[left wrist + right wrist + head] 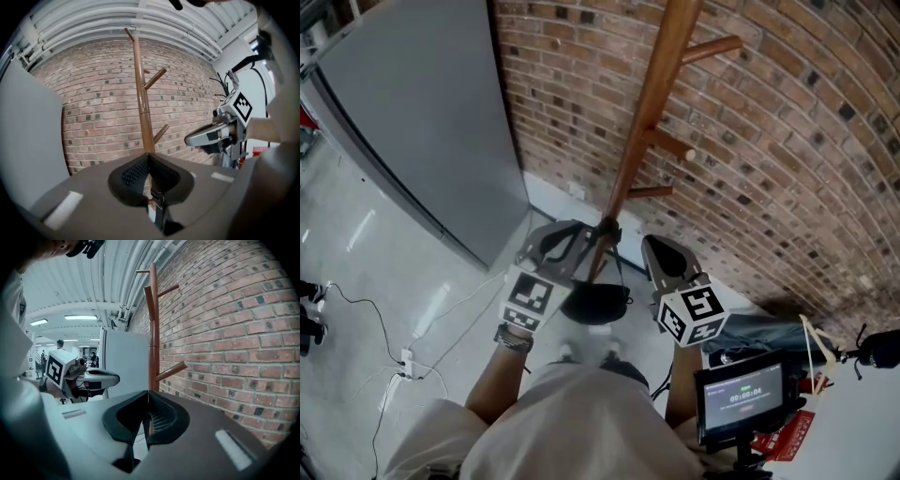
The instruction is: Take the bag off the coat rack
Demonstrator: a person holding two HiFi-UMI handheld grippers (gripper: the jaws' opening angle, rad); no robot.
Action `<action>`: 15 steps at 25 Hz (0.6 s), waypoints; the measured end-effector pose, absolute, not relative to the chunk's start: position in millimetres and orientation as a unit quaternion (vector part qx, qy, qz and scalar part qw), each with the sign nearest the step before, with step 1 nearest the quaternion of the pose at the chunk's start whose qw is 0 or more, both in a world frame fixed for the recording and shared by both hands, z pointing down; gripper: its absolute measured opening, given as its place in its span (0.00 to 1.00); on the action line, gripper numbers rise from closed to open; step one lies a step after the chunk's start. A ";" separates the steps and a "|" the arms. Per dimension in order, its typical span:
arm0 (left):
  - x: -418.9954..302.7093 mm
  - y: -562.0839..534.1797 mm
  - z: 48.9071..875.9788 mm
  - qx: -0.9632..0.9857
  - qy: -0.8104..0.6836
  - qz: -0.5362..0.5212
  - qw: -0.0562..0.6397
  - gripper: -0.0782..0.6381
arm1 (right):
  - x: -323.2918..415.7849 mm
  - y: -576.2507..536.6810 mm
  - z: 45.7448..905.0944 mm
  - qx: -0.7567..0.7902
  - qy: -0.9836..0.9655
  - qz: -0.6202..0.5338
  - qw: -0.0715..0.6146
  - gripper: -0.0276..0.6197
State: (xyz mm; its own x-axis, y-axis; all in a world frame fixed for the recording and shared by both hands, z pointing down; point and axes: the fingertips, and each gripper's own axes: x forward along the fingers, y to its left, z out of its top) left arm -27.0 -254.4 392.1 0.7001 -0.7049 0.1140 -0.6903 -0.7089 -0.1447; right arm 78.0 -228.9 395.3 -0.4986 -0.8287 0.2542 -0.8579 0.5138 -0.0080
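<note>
The wooden coat rack (661, 84) stands against the brick wall, and its pole (140, 93) rises just past both grippers. A small black bag (598, 302) hangs by its thin strap beside the lower pole. My left gripper (598, 228) is shut on the top of that strap. The strap's buckle (158, 199) shows between the jaws in the left gripper view. To the right of the bag, my right gripper (649, 246) is shut with nothing in it. It points at the pole (153, 324), below a peg (171, 371).
A tall grey panel (422, 112) stands left of the rack. The brick wall (787, 141) runs behind it. White cables and a power strip (403, 361) lie on the floor at left. A small screen (741, 394) and dark gear (769, 333) sit at lower right.
</note>
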 end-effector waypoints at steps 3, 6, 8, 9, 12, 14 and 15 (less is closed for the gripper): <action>-22.4 -256.1 395.0 -0.920 0.381 -0.082 0.045 0.11 | 78.5 -234.1 400.2 0.475 -0.869 0.065 0.120 0.08; -18.8 -257.3 400.6 -0.917 0.387 -0.088 0.037 0.11 | 80.4 -238.7 405.3 0.462 -0.875 0.069 0.125 0.11; -17.5 -257.7 405.7 -0.914 0.392 -0.095 0.033 0.15 | 81.3 -241.2 409.7 0.453 -0.879 0.075 0.125 0.11; -17.8 -258.1 408.7 -0.912 0.396 -0.099 0.031 0.16 | 80.9 -242.2 412.4 0.449 -0.881 0.079 0.125 0.12; -20.7 -260.1 419.1 -0.907 0.404 -0.114 0.022 0.17 | 77.2 -244.9 422.0 0.434 -0.887 0.090 0.129 0.15; -22.7 -261.5 427.1 -0.905 0.407 -0.123 0.015 0.18 | 74.5 -246.4 429.4 0.427 -0.889 0.097 0.133 0.16; -23.4 -262.1 431.2 -0.904 0.407 -0.128 0.012 0.18 | 73.4 -246.9 433.4 0.424 -0.890 0.101 0.136 0.18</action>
State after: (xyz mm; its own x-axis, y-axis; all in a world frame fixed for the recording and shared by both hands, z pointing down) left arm -23.4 -262.1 431.2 0.6356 -0.7396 0.2211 -0.7337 -0.6679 -0.1249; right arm 73.4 -246.9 433.4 -0.6038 -0.7270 0.3269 -0.7816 0.6205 -0.0638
